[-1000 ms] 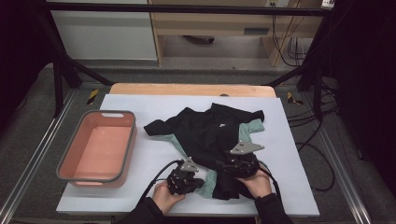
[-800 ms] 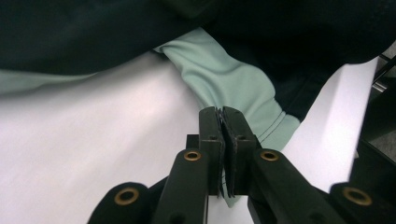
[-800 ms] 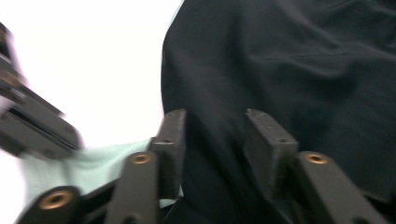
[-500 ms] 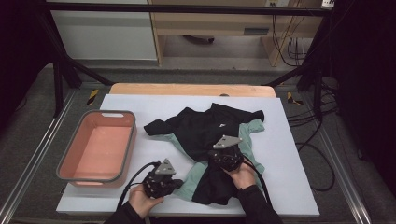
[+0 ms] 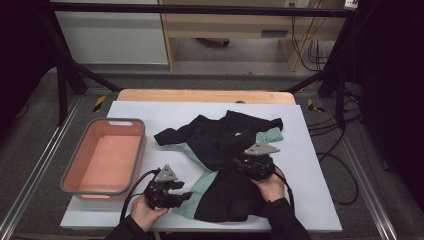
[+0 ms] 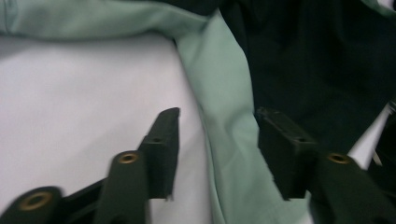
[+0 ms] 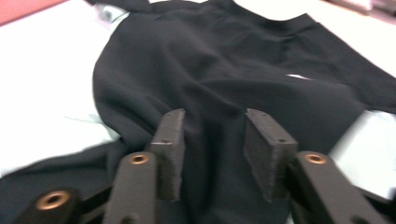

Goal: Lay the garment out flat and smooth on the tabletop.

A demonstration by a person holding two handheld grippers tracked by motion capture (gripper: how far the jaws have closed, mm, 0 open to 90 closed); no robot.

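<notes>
While I am holding a gripper in each hand at the near edge of the table [image 5: 310, 150], a black and mint-green shirt [image 5: 222, 145] is lying crumpled on the pale sheet in front of me, spread from the middle of the table down toward my hands. My left gripper [image 5: 172, 196] is sitting low at the shirt's near left edge, its jaws pointing across toward the green panel. Those jaws have just been opening, and in the left gripper view they are standing apart at a middling width [image 6: 217, 149], with a strip of the green fabric [image 6: 219, 116] running between them; the pads are not pressing on it. My right gripper [image 5: 250, 162] is resting over the black part of the shirt, to the right of the middle. Its jaws have also just been opening, and in the right gripper view they are standing a moderate gap apart [image 7: 212, 144] just above the dark cloth [image 7: 224, 70], gripping nothing. A salmon-pink tub with a grey rim [image 5: 75, 172] is sitting at the left of the table, near my left hand [image 5: 145, 212] and apart from the shirt. My right hand [image 5: 270, 182] is lying on the black fabric behind its gripper
</notes>
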